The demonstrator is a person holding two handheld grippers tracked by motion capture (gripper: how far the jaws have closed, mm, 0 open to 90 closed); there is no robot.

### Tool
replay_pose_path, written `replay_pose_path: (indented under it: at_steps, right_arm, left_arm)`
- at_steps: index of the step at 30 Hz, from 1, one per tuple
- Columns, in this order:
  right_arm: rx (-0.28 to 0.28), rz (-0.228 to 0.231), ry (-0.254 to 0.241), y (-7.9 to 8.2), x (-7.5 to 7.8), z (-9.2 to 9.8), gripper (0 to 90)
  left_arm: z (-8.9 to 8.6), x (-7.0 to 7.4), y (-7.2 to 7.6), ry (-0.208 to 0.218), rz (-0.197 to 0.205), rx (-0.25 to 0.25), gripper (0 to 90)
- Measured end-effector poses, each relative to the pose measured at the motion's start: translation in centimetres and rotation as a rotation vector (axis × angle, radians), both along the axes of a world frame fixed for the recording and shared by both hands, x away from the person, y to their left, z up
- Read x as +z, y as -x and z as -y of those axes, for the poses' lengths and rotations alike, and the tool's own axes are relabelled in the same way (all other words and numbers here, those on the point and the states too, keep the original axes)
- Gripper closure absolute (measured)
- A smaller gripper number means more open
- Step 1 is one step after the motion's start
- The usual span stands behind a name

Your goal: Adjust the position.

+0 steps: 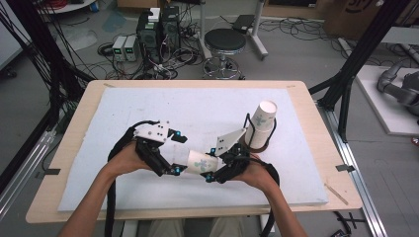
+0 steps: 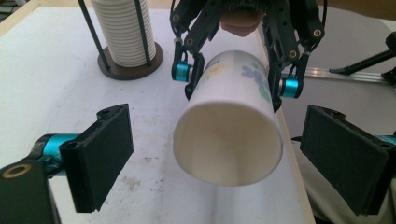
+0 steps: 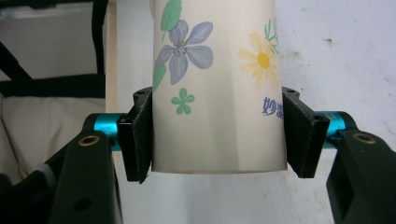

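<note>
A white paper cup (image 1: 200, 162) printed with flowers lies on its side in the air just above the white board (image 1: 148, 103). My right gripper (image 1: 211, 163) is shut on it near its base; its pads (image 3: 137, 135) press both sides of the cup (image 3: 217, 93). The open mouth of the cup (image 2: 229, 140) faces my left gripper (image 2: 222, 161). That left gripper (image 1: 176, 154) is open, its pads (image 2: 100, 158) standing apart on either side of the rim without touching it. In the left gripper view my right gripper (image 2: 233, 81) clamps the cup from behind.
A stack of paper cups (image 1: 262, 121) stands in a black wire holder on a round brown base (image 2: 130, 70) at the board's right side. The table's front edge lies close under both hands. A stool (image 1: 225, 42) and computer boxes (image 1: 158, 29) stand on the floor beyond.
</note>
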State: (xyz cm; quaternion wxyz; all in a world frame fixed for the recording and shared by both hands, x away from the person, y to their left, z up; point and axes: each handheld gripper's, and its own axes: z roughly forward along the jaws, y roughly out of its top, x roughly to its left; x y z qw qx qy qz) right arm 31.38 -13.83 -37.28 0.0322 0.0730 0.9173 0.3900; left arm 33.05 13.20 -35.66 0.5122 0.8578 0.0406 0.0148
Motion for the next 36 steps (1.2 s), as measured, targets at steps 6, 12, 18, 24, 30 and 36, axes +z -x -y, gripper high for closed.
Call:
replay_pose_path:
  at_steps: [6,12,18,24,30,36]
  right_arm:
    - [-0.006,0.000,-0.055,0.2,-0.4,0.6,36.7]
    - [-0.024,0.002,-0.117,0.5,-0.9,0.9,36.8]
    - [-0.026,0.014,-0.159,0.6,-1.3,0.9,36.7]
    - [-0.036,0.024,-0.186,0.8,-1.6,1.0,36.7]
    - [-0.045,0.017,-0.228,0.7,-2.0,1.3,36.6]
    - [-0.050,0.016,-0.279,0.9,-1.9,1.5,36.6]
  left_arm:
    - [-0.9,-0.8,0.2,0.062,-0.022,0.017,9.4]
    - [-1.4,-1.7,0.5,0.108,-0.035,0.027,9.4]
    - [-1.6,-2.5,0.7,0.125,-0.027,0.038,9.4]
    - [-1.9,-3.4,0.8,0.179,-0.041,0.047,9.4]
    - [-1.9,-3.6,0.8,0.210,-0.040,0.054,9.4]
    - [-2.0,-4.1,1.0,0.236,-0.046,0.059,9.4]
